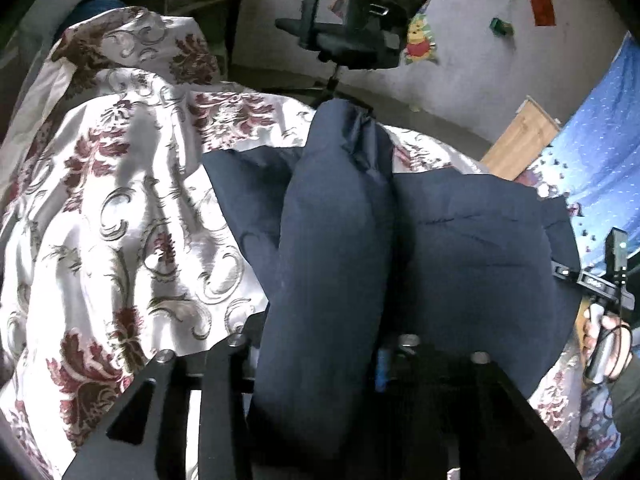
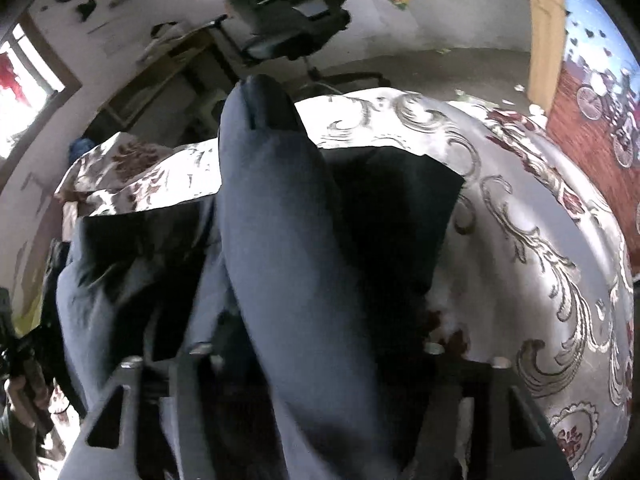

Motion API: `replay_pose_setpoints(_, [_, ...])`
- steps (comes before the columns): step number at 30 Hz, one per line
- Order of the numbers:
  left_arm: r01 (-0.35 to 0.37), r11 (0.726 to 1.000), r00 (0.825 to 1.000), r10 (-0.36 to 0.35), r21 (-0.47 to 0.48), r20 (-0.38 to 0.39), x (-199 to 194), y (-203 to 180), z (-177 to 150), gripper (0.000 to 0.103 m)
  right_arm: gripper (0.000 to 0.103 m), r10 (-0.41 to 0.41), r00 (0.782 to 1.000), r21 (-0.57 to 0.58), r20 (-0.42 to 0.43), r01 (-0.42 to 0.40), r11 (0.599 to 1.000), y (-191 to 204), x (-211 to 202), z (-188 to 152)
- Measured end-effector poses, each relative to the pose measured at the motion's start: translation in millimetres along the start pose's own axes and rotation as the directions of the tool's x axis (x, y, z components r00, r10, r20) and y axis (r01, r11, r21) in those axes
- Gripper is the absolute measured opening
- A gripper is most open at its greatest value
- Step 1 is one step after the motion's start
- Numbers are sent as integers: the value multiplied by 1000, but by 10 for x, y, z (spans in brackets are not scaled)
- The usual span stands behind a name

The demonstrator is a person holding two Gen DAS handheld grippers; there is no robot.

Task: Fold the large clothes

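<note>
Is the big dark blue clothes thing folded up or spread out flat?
Partly folded. The dark blue garment lies bunched in layers on the flowery bedspread, with a thick fold humped over it.

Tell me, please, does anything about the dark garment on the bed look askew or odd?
Yes: the navy garment is not lying flat. A thick fold stands up in a ridge along its middle over the floral bedspread, so the layers look bunched rather than squared.

The garment (image 1: 328,240) lies on the bedspread (image 1: 120,200), seemingly draped between each claw's fingers, office chair (image 1: 352,32) behind.
</note>
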State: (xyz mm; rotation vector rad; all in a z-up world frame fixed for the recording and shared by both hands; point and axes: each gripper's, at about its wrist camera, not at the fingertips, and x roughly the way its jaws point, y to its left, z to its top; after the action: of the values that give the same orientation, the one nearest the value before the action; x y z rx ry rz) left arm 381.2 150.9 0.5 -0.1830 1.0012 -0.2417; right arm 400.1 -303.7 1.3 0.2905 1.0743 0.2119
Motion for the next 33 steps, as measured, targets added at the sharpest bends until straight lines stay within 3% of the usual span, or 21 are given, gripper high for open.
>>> replay_pose_setpoints(5, [-74,996,997,75,-54,4,34,75,-97,57,81,-69,997,-48,44,71,996,106,-88,-50])
replay_pose_setpoints(10, [-142,987,988,147,-75,57,-73,53,-183,59,86,-168,976,-127,140,186,974,273,-237,-169])
replay_pose_setpoints(13, [-176,981,975,185,-81,120,-205,-14,-253,85,96,-205,950,-156,237,246,957,362,-396,-250])
replay_pose_setpoints(14, [-185,979,970,196,-85,143,-248,-49,-269,89,98,-210,941,-163,266,259,952,401,-448,-263])
replay_pose_setpoints(21, [-224,974,928,225,-38,296,-698,-439,-424,96,103,-157,891,-173,426,251,952,654,-906,-598])
replay_pose_setpoints(27, [-258,965,875,208,57,437,-1104,-921,-740,98,103,-110,849,-191,517,240,952,855,-1331,-944])
replay_pose_setpoints(33, [-231,964,856,138,131,498,-1380,-1267,-1011,99,103,-69,826,-180,560,203,962,940,-1708,-1241])
